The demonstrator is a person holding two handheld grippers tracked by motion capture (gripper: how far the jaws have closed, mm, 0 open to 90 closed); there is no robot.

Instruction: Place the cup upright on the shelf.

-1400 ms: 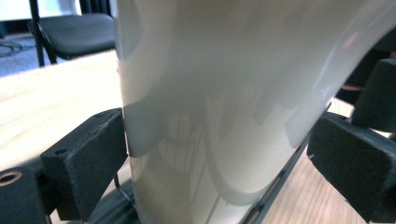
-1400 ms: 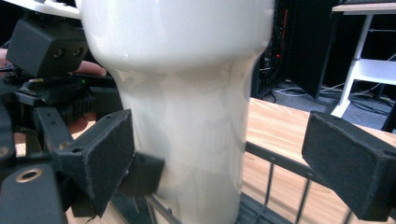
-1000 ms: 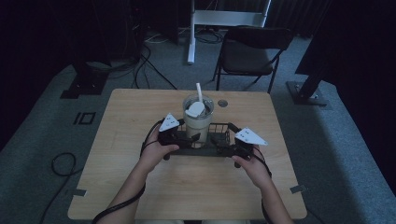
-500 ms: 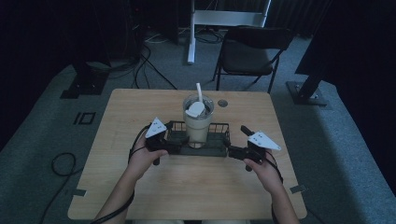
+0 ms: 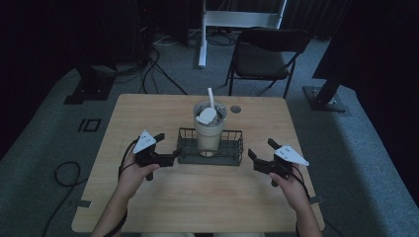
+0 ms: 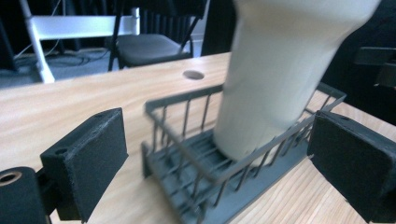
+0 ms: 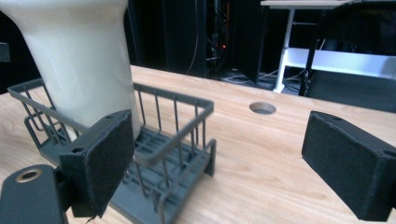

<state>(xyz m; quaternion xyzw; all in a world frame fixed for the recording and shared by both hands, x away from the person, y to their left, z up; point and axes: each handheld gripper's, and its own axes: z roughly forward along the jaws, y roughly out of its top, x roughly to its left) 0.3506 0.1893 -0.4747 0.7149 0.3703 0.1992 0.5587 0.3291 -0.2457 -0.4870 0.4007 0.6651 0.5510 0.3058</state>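
Both claws stand with jaws apart and nothing between the pads. Seen from above, the left gripper (image 5: 170, 154) lies level just off the left end of the wire basket (image 5: 232, 150), its tips close to the basket's short wall but, as far as the high view lets me tell, not touching it. In the left gripper view its two black pads (image 6: 91, 154) frame that end of the basket (image 6: 187, 140), the wires ahead of the pads and clear of them. The right gripper (image 5: 253, 159) sits off the basket's right end, a small stretch of bare wood between its tips and the wire; in the right gripper view one pad (image 7: 105, 158) overlaps the near corner of the basket (image 7: 177, 135) in the picture, while the other pad stands over open table. Whether the nearer pad grazes the wire I cannot tell.

Between the two claws, in the middle of the basket, stands a tall pale cup (image 5: 209, 133), upright, with a white spoon-like thing (image 5: 207, 114) resting in its mouth and a straw-like stick (image 5: 211, 96) rising from it. Beyond the cup, farther from both claws, a round hole (image 5: 235, 108) is cut in the wooden table (image 5: 197, 197). Behind the table's far edge stands a dark folding chair (image 5: 264, 59).
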